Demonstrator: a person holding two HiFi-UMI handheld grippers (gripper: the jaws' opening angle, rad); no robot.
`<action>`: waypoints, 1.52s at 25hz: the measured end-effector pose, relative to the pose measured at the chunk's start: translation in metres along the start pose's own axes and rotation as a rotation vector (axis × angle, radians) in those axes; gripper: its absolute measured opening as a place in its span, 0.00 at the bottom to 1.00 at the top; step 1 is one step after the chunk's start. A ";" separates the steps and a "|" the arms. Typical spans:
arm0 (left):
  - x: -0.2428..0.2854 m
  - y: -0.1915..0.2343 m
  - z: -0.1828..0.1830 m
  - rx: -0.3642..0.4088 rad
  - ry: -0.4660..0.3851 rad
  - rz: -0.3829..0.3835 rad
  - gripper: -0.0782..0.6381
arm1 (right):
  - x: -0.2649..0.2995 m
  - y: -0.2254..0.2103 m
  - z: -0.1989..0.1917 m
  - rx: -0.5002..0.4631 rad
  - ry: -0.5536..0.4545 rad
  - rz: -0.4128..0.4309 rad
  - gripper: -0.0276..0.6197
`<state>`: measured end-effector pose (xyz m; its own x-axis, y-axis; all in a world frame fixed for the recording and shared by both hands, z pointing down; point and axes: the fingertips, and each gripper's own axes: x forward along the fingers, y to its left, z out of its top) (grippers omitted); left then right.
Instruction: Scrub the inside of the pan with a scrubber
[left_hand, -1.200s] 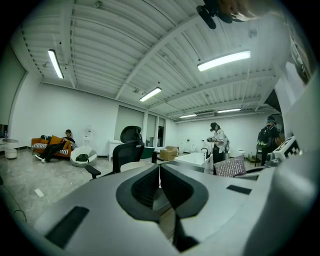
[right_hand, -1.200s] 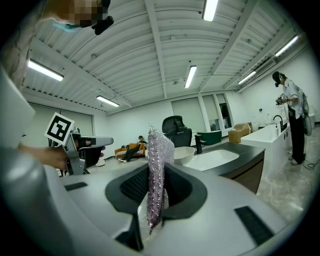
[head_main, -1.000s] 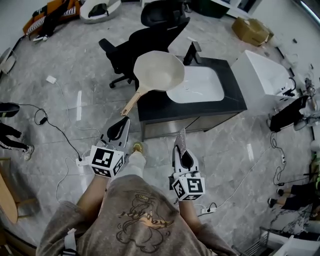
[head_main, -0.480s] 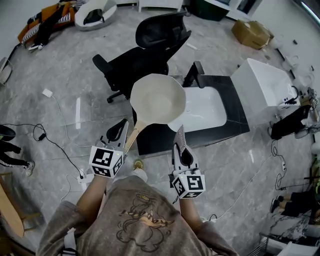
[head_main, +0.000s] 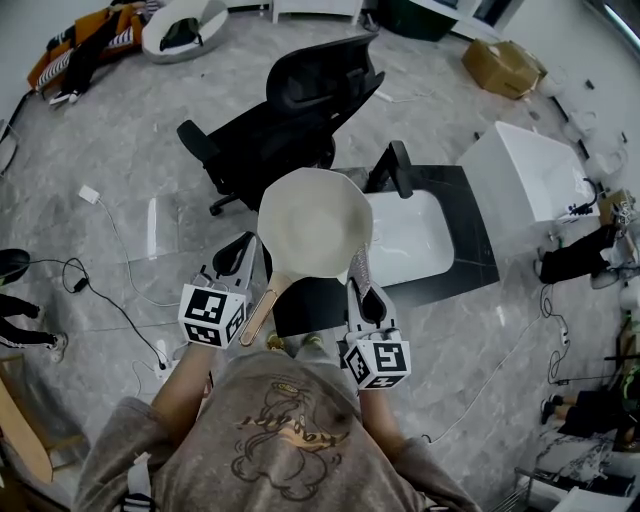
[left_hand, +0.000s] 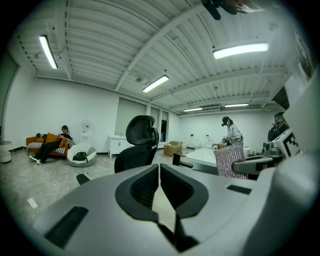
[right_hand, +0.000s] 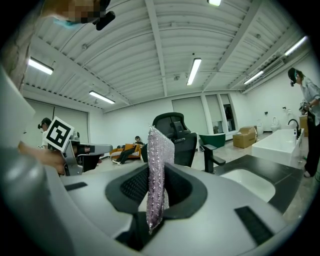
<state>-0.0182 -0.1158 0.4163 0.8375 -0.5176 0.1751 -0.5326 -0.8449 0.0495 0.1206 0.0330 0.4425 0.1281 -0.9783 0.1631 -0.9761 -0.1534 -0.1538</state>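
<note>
Head view: the left tongs (head_main: 246, 250) are closed, tip against tip, with nothing in them. The right tongs (head_main: 364, 298) are clamped on a glittery scrubber (head_main: 360, 270), which sticks out past their tips. Between the two pairs and a little ahead lies the cream pan (head_main: 315, 222), open side up, at the left end of a black counter (head_main: 465, 245). Its handle (head_main: 262, 305) runs back toward the person and passes just to the right of the left tongs; I cannot tell if it touches them. A white sink (head_main: 410, 240) is set in the counter ahead and right of the right tongs. A black office chair (head_main: 290, 100) stands beyond the pan, ahead of the left tongs.

Left gripper view: the jaws meet along their whole length and grip nothing. The chair is straight ahead of them. Off to their right are the scrubber and the right tongs that carry it.

Right gripper view: both pads press on the scrubber, which stands upright between them with its top well clear of the tips. The left tongs with their marker cube (right_hand: 60, 132) are off to the left. The sink and counter lie ahead to the right.
</note>
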 end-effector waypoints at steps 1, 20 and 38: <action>0.004 0.002 0.000 0.001 0.004 0.001 0.14 | 0.005 -0.002 0.001 0.000 0.001 0.005 0.16; 0.107 0.051 -0.091 -0.083 0.338 0.029 0.36 | 0.059 -0.027 0.007 -0.015 0.054 0.110 0.17; 0.147 0.080 -0.169 -0.248 0.547 0.141 0.21 | 0.099 -0.044 -0.013 -0.017 0.152 0.187 0.16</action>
<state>0.0418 -0.2367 0.6120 0.6079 -0.4220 0.6726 -0.7009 -0.6832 0.2048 0.1737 -0.0555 0.4780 -0.0820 -0.9569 0.2787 -0.9834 0.0322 -0.1788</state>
